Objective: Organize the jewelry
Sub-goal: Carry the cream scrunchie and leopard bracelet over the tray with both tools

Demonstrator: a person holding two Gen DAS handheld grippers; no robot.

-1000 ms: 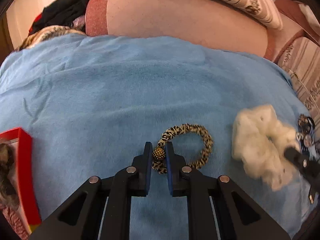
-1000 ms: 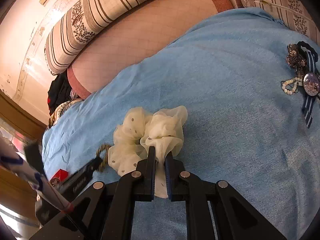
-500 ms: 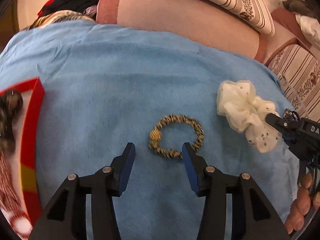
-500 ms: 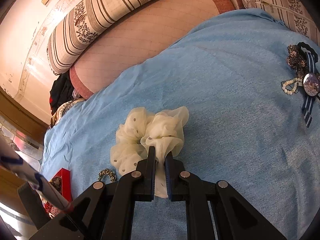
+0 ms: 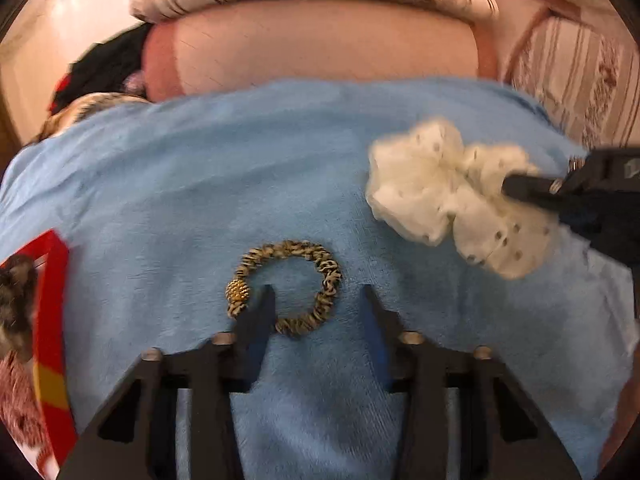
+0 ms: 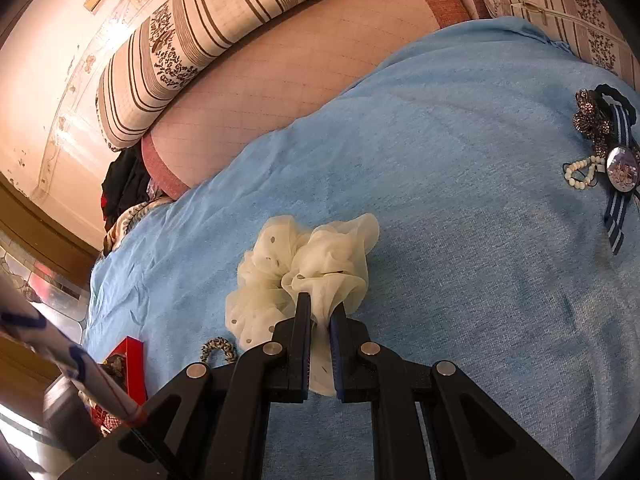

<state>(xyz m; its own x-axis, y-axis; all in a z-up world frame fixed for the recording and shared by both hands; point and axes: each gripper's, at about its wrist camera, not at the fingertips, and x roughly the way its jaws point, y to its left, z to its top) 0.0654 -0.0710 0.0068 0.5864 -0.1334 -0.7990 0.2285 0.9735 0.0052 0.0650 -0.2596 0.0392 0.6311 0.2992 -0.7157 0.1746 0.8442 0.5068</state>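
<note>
The left gripper (image 5: 316,300) is standing open over the spotted hair ring (image 5: 288,286), which is lying on the blue blanket (image 5: 200,184) in the lower middle of the frame. Its jaws have just been closing, with part of the ring between them, not squeezed. The right gripper (image 6: 320,312) is pinching the white scrunchie (image 6: 296,276) tight. A red box (image 5: 50,320) is sitting at the left edge.

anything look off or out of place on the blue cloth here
Nothing damaged or spilled. The leopard-print hair tie with a gold bead lies loose on the blue cloth, the left gripper gripping nothing.
</note>
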